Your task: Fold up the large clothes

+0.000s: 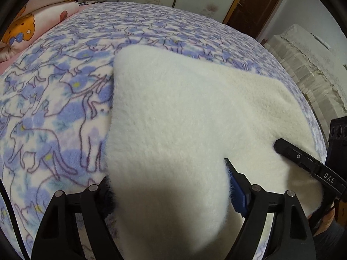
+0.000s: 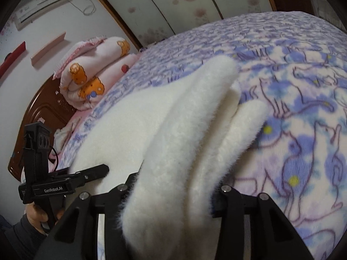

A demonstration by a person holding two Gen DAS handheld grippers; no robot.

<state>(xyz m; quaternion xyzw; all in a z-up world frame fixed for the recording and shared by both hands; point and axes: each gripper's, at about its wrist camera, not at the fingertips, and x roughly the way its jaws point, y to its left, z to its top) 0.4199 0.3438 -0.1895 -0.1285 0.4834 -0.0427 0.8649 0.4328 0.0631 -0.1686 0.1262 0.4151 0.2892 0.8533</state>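
- White fleece garment (image 1: 184,112) lies on the bed, over the cat-print blanket (image 1: 54,108). Near end is lifted off the blanket; far end rests flat toward the middle of the bed.
- Left gripper (image 1: 171,186): a thick bunch of the fleece fills the gap between its fingers, the blue pad of the right finger (image 1: 237,192) pressing into the pile. Reads as clamped on the cloth, jaws held apart only by its bulk.
- Right gripper (image 2: 175,186): the same, a doubled wad of fleece pinched between the two black fingers, fabric rising from the jaws and draping forward.
- Right wrist view shows at least two layers stacked at the far edge, one flap over another. Judgement: a fold is under way, both near corners held so the edge can be carried over evenly.
- Holding at two spaced points likely keeps the heavy, floppy fleece from sagging in the middle.
- Each gripper shows in the other's view, just beside the garment's near edge.
- Containers: none seen. A rolled pink bear-print quilt (image 2: 93,71) sits by the brown headboard (image 2: 36,112), well apart from the work.
- Risk, as judged: thick pile may slip if the grip loosens.
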